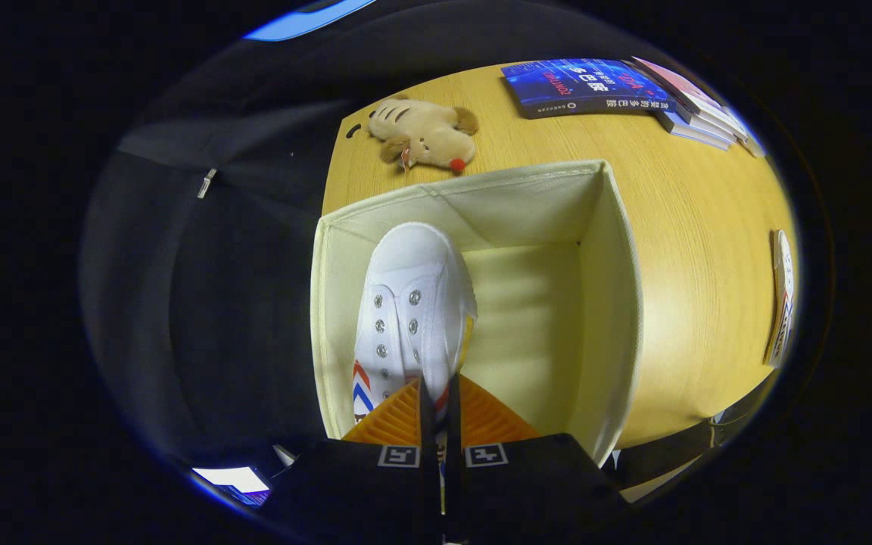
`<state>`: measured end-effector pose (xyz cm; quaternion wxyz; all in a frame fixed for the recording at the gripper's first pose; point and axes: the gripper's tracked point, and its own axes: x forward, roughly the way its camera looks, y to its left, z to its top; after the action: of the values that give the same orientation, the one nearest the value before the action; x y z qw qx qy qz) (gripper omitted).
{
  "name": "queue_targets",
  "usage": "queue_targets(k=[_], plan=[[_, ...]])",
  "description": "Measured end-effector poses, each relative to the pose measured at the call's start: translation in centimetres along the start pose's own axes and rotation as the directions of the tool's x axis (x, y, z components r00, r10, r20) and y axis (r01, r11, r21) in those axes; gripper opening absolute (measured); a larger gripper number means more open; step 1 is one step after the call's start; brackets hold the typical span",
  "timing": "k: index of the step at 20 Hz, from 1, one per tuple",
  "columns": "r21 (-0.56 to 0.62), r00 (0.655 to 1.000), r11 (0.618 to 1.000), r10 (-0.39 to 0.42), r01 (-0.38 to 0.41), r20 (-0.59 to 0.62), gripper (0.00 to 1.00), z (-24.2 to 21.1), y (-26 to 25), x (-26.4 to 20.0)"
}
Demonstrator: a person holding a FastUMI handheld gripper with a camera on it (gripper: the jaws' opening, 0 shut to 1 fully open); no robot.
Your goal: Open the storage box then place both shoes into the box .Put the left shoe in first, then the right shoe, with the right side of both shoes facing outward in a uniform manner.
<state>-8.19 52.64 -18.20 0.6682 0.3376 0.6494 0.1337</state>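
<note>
A pale wooden table (678,227) runs ahead of the tongs, with dark cloth hanging along its left side. At the table's far end, well beyond the tongs, lie a tan plush toy (425,135) and, to its right, a blue book (583,87) beside a small stack of books (697,110). Far off to the right of the tongs, something flat and round (783,299) rests near the table's edge; the view is too warped there to tell what it is. An open cream fabric box (610,303) stands on the table right under the tongs. A white shoe (413,303) with metal eyelets and red and blue chevrons hangs in the box's left half, toe pointing away from the tongs. The gripper (440,401) points steeply down into the box, its fingers (394,416) drawn close and clamped on the shoe's heel end.
</note>
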Motion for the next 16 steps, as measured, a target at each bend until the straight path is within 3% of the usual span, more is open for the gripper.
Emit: queue_targets(k=[3, 4, 7, 11, 16], plan=[[0.012, 0.997, 0.997, 0.077, -0.077, -0.011, 0.14, -0.5, 1.7, 0.1], [0.011, 0.994, 0.994, 0.105, -0.105, -0.008, 0.33, -0.6, 2.2, 0.1], [-0.006, 0.99, 0.99, 0.141, -0.141, 0.01, 0.75, 0.0, 2.3, -1.6], [-0.031, 0.979, 0.979, 0.201, -0.2, 0.03, 0.89, 0.6, 1.8, -4.2], [-0.058, 0.954, 0.955, 0.294, -0.291, 0.063, 0.89, 1.5, -0.9, -11.3]])
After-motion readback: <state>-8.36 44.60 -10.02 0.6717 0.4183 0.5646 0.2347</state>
